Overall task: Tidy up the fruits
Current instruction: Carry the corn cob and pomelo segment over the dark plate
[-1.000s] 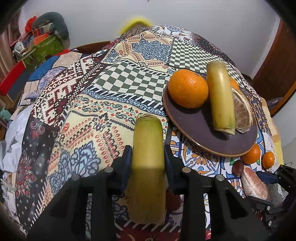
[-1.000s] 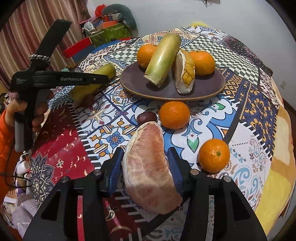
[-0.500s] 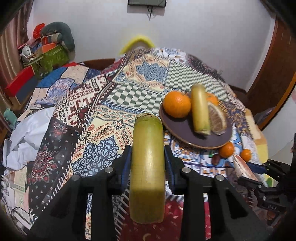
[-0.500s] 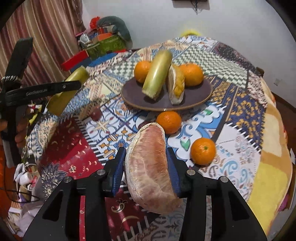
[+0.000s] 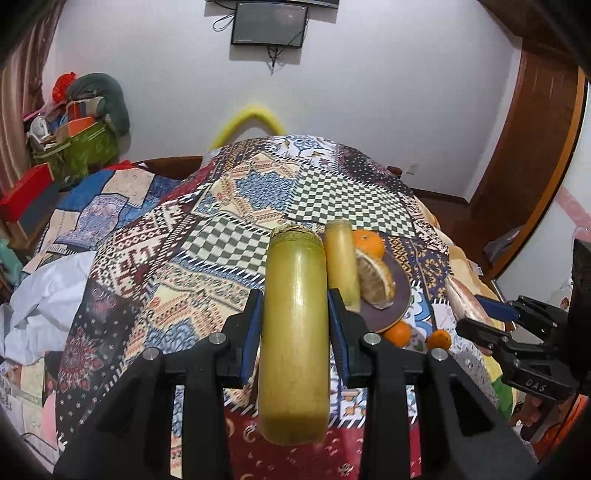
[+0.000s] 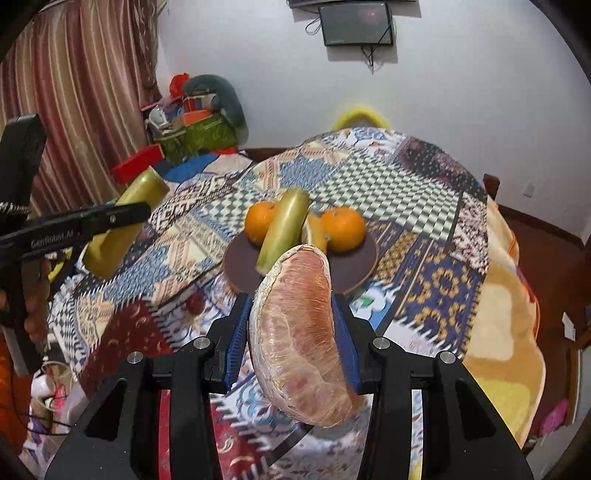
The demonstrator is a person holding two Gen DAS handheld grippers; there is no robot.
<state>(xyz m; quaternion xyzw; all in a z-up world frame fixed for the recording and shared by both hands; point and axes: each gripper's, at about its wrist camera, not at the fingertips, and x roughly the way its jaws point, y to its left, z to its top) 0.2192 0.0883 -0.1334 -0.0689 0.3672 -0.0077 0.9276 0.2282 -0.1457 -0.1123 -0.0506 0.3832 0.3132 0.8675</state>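
Honestly, the left gripper (image 5: 295, 325) clamped the stiff sugarcane piece (image 5: 294, 332) mid-length. Right gripper (image 6: 291, 332) squeezed the soft, bruisable pomelo wedge (image 6: 299, 332) by its flanks

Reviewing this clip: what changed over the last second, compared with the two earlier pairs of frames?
Both grippers rose from the table with their loads: the left gripper lifted the yellow-green stalk piece, the right gripper the peeled pomelo segment. Both views tilted up, so the table looks farther off and the wall screen has come into view. Nothing was let go. The plate with its fruit kept its arrangement.
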